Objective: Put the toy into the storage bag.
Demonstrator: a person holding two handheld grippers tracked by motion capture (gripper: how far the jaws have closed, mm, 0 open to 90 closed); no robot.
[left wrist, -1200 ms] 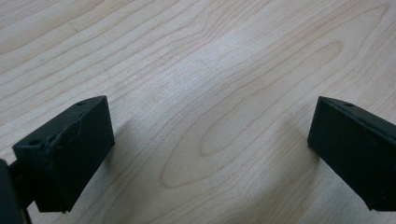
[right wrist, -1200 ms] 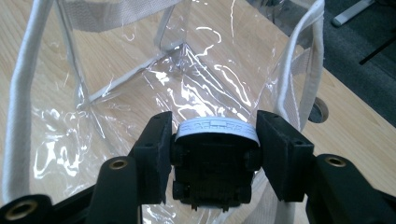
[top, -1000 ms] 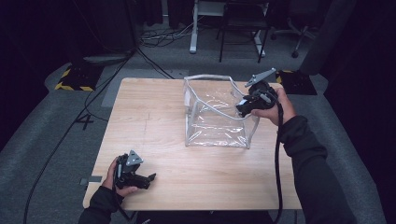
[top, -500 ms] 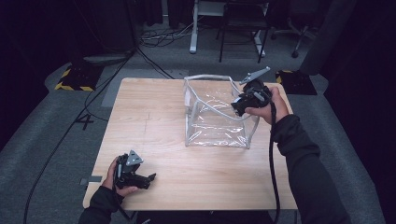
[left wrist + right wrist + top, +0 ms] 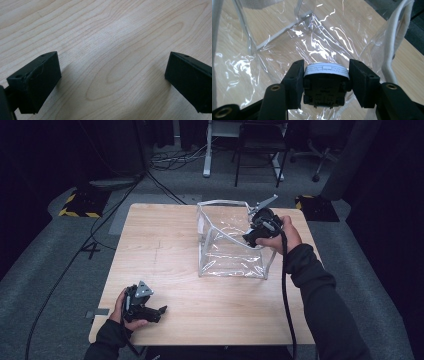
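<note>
- The right gripper (image 5: 325, 75) was clamped on a small black device with a white dial top (image 5: 326, 68), held over the open clear plastic bag (image 5: 230, 255).
- The bag stood at about 1 o'clock on the wooden table (image 5: 165, 245).
- The left gripper (image 5: 112, 75) had its jaws wide apart, low over bare wood at 7 o'clock.

Lit from overhead: wooden table (image 5: 165, 255) bright, surroundings far and to both sides sunk in near-black. Soft, slightly blurred throughout high view; fine detail lost. Strong white glare streaks across clear plastic bag (image 5: 322, 40) in right gripper view, creases flaring. Left gripper view evenly lit, wood grain crisp at centre; soft shadows spread beneath jaws; jaws themselves a little out of focus. Mild stretching toward frame corners in both gripper views.
</note>
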